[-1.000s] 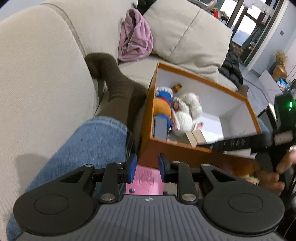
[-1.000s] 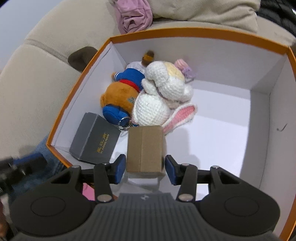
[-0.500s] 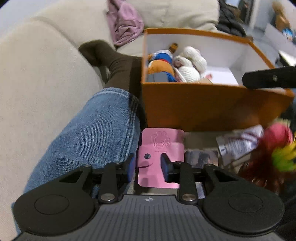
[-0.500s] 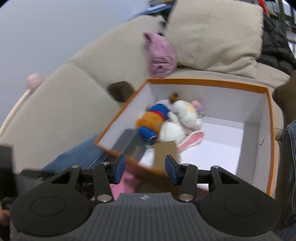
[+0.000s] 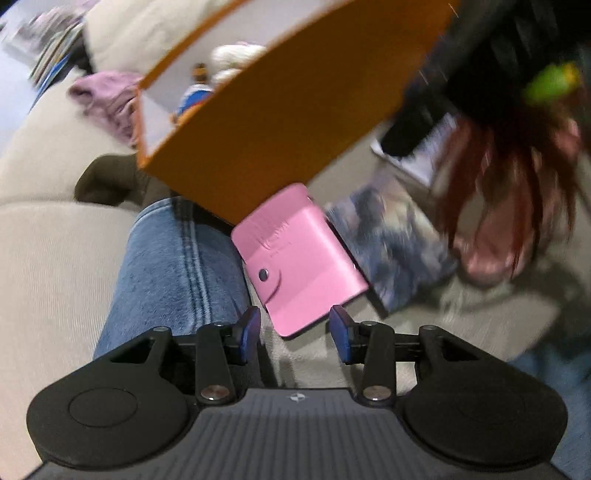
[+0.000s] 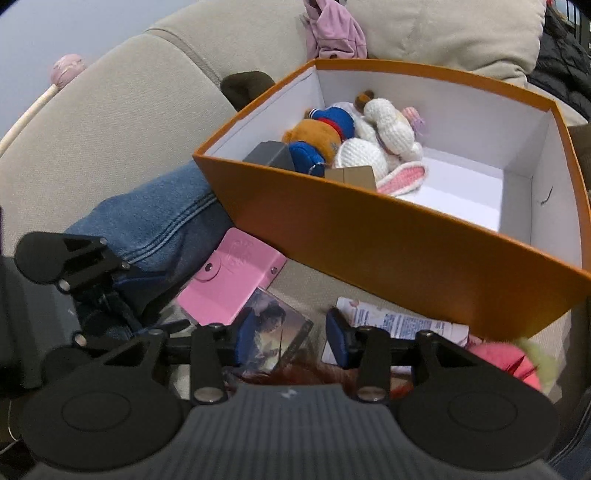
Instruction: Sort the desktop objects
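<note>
An orange box [image 6: 369,229] with white inside stands on the sofa; it also shows in the left wrist view [image 5: 280,122]. Inside lie plush toys [image 6: 373,144], a grey box [image 6: 269,157] and a brown carton [image 6: 356,176]. A pink wallet [image 5: 299,258] lies in front of the box; it also shows in the right wrist view [image 6: 231,282]. My left gripper [image 5: 293,334] is open just behind the wallet's near corner, not touching it. My right gripper [image 6: 288,341] is open and empty above a picture card [image 6: 273,332] and a printed paper packet [image 6: 399,323].
A jeans-clad leg [image 5: 173,273] lies left of the wallet. A red and pink feathery toy [image 5: 506,206] lies at the right; it also shows in the right wrist view [image 6: 506,360]. A cushion [image 6: 443,33] and pink cloth [image 6: 332,29] are behind the box.
My right gripper has released the brown carton in the box and drawn back out to the items in front. My left gripper has tilted, opened wider and sits behind the pink wallet.
</note>
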